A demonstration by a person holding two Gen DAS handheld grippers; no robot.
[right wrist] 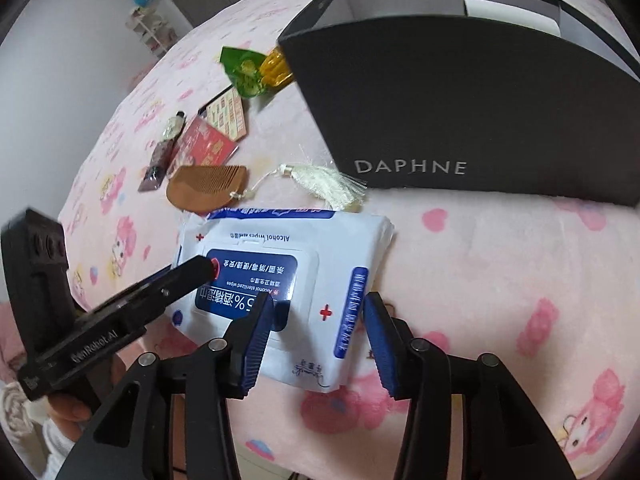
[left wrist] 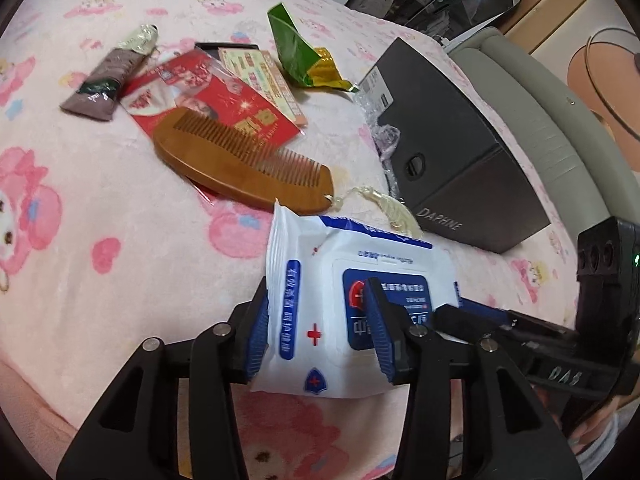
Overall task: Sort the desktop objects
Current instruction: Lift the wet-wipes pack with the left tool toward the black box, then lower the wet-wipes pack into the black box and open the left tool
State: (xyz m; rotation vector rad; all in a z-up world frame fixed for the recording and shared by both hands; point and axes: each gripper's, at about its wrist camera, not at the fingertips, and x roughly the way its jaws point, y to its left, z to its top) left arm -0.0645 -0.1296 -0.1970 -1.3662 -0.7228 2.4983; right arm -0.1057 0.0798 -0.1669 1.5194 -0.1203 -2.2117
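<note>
A white and blue pack of alcohol wipes (left wrist: 320,280) (right wrist: 280,248) lies on the pink blanket in front of the black DAPHNE box (left wrist: 460,140) (right wrist: 460,100). My left gripper (left wrist: 318,332) is shut on one end of the pack, one pad at its edge and the other on the blue label. My right gripper (right wrist: 316,340) is shut on the opposite end, with one pad pressed into the lid label. Each gripper shows in the other's view: the right gripper (left wrist: 460,312) and the left gripper (right wrist: 200,270).
Beyond the pack lie a wooden comb (left wrist: 240,164) (right wrist: 204,190) with a cream tassel (left wrist: 392,208), a red packet (left wrist: 224,100), a brown tube (left wrist: 108,80), a printed card (left wrist: 276,76) and a green wrapper (left wrist: 292,52). The box stands open at the top.
</note>
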